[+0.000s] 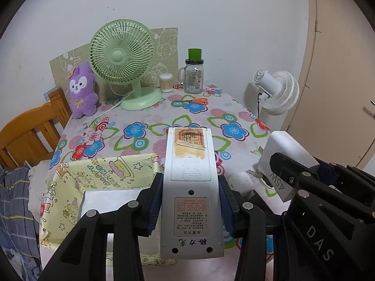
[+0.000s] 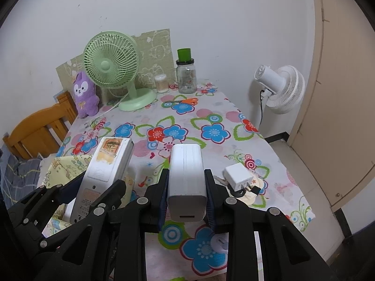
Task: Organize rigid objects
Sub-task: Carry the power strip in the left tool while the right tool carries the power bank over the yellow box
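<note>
My left gripper (image 1: 191, 201) is shut on a grey remote control (image 1: 189, 187), back side up with a worn sticker, held above the yellow cartoon-print fabric bin (image 1: 77, 178). The same remote (image 2: 103, 175) and left gripper (image 2: 91, 194) appear at the left of the right wrist view. My right gripper (image 2: 186, 196) is shut on a white charger block (image 2: 186, 178), lifted over the flowered tablecloth (image 2: 211, 117). That charger (image 1: 284, 154) shows at the right in the left wrist view. A smaller white plug adapter (image 2: 238, 176) lies on the table to the right.
At the table's far end stand a green desk fan (image 1: 123, 63), a purple plush toy (image 1: 82, 90), a cotton-swab tub (image 1: 166, 82) and a glass jar with a green lid (image 1: 194, 75). Orange scissors (image 1: 192, 100) lie nearby. A wooden chair (image 1: 30, 135) sits left, a white floor fan (image 2: 281, 89) right.
</note>
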`<state>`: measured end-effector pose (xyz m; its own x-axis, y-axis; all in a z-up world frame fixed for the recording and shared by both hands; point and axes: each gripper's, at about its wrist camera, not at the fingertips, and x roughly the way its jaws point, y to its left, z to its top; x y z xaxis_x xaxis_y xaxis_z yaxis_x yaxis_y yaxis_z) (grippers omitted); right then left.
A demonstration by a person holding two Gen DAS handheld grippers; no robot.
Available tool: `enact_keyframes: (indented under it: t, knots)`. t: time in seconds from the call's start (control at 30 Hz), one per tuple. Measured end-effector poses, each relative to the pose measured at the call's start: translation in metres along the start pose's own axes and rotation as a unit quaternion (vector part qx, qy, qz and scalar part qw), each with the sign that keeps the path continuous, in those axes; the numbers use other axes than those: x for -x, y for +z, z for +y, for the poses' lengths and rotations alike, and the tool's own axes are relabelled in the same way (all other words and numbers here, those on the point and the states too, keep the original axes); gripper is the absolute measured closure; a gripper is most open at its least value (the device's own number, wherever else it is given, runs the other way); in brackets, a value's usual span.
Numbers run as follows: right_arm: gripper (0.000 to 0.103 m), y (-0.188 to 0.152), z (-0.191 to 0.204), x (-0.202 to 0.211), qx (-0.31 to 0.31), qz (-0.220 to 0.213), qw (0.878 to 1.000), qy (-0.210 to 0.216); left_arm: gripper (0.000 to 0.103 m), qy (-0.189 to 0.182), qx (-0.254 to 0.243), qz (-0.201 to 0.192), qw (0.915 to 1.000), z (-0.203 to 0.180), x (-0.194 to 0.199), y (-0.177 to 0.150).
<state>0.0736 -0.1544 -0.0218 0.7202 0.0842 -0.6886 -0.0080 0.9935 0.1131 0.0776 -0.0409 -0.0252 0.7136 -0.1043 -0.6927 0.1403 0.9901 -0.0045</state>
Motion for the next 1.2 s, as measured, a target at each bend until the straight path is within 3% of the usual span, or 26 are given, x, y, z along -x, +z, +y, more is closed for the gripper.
enact_keyframes:
  t: [1.2]
  knots:
    - [0.072, 0.0, 0.089, -0.018, 0.035, 0.028, 0.999, 0.0, 0.058, 0.012, 0.006, 0.011, 0.9999, 0.075, -0.004, -0.009]
